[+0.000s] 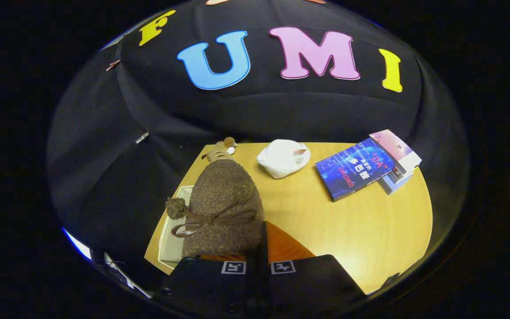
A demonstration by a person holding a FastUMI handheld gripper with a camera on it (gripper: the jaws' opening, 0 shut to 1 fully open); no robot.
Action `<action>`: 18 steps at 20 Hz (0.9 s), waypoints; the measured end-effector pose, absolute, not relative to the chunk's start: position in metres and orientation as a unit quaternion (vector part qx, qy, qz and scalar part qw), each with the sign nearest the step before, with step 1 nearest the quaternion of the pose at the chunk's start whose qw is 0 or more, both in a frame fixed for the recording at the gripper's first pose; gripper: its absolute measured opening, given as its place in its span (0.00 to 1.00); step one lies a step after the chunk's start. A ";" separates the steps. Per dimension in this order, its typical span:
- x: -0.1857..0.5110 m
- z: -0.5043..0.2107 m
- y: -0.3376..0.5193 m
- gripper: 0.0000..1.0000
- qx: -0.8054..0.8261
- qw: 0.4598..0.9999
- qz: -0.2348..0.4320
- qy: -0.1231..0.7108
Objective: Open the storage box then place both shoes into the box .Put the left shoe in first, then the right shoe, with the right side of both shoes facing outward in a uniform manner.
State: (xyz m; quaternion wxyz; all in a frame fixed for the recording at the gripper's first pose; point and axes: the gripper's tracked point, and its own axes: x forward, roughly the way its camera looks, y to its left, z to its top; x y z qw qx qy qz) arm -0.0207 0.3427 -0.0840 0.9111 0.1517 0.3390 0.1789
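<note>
Gripper view, left to right. At about nine o'clock from the fingers a pale storage box (173, 230) lies at the left edge of the wooden table (361, 221); whether its lid is open or off I cannot tell. A fuzzy brown shoe (224, 201) with a brown bow and a pompom hangs in front of the box, its top reaching toward twelve o'clock. The gripper (258, 248) has its two fingers drawn close together, with the shoe's inner edge caught between them; the grip looks clamped on the shoe, with an orange lining or sole showing just right of the fingers. Beyond the shoe, at twelve o'clock, a small brown plush toy (220, 150) sits at the table's far edge. At about one o'clock lies a crumpled white bundle (283, 157), possibly cloth. At two o'clock a blue book (354, 173) rests on other books (399, 155), well apart from the shoe.
</note>
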 end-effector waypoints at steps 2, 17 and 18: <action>-0.019 -0.085 0.372 0.06 0.138 0.910 0.181 0.345; 0.005 -0.199 0.453 0.06 0.017 0.901 0.086 0.425; 0.006 -0.202 0.453 0.07 0.012 0.900 0.085 0.426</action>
